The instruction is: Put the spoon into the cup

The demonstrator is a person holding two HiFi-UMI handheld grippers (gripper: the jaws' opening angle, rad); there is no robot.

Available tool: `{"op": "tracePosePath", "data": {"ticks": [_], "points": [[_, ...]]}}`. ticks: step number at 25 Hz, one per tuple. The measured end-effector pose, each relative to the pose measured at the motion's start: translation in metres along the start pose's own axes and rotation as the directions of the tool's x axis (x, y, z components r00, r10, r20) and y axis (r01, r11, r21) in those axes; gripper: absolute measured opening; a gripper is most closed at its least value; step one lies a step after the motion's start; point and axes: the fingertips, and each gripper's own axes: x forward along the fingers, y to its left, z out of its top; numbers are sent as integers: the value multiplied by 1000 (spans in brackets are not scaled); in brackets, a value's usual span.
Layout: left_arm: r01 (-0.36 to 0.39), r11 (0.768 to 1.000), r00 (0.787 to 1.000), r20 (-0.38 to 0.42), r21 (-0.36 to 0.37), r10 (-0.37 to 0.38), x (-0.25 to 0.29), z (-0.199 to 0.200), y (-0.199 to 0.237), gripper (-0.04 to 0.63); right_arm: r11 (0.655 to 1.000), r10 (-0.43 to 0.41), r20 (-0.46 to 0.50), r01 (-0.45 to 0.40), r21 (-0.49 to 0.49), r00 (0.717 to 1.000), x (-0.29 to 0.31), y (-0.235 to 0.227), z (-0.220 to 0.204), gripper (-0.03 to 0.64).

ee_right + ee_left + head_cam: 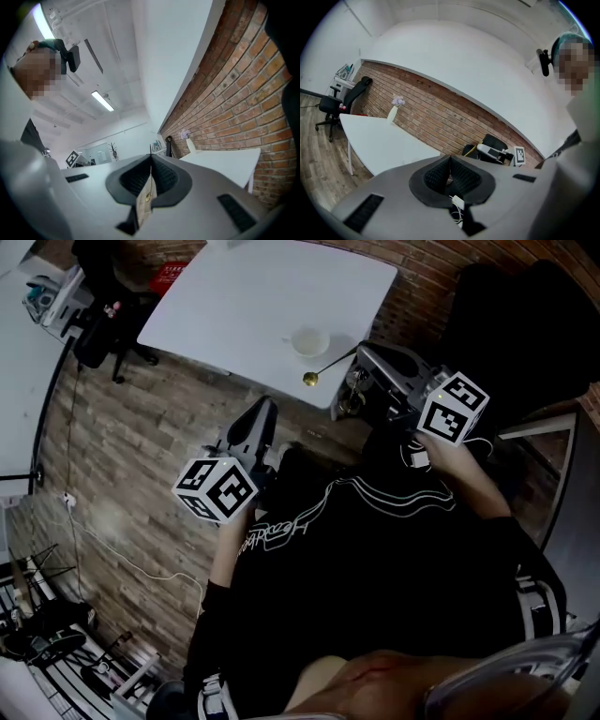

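the right gripper (pixel 360 352) has its jaws pressed together on the thin dark handle of a slim spoon with a gold bowl (pixel 309 379). the gold bowl sits low by the near edge of the white rectangular table (pixel 234 306), just beside the small white round cup (pixel 309 340) standing on it. the left gripper (pixel 267 407) has its jaws closed with nothing between them, held over the wood-plank floor (pixel 122 465), well apart from the cup.

Head view steeply down over table (pixel 234 306)
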Motion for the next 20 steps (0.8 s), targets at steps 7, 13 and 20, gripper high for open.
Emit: {"op": "tracePosePath", "data": {"ticks": [7, 13, 20], "points": [[48, 998, 997, -58, -39, -50, 44, 17, 48, 5, 996, -81, 4, 81, 33, 997, 34, -41, 2, 0], [87, 995, 988, -122, -56, -93, 83, 33, 87, 5, 986, -154, 2, 153, 69, 988, 64, -75, -6, 0], [127, 989, 970, -200, -70, -139, 118, 32, 120, 5, 972, -218, 0, 217, 93, 976, 79, -107, -25, 0]]}}
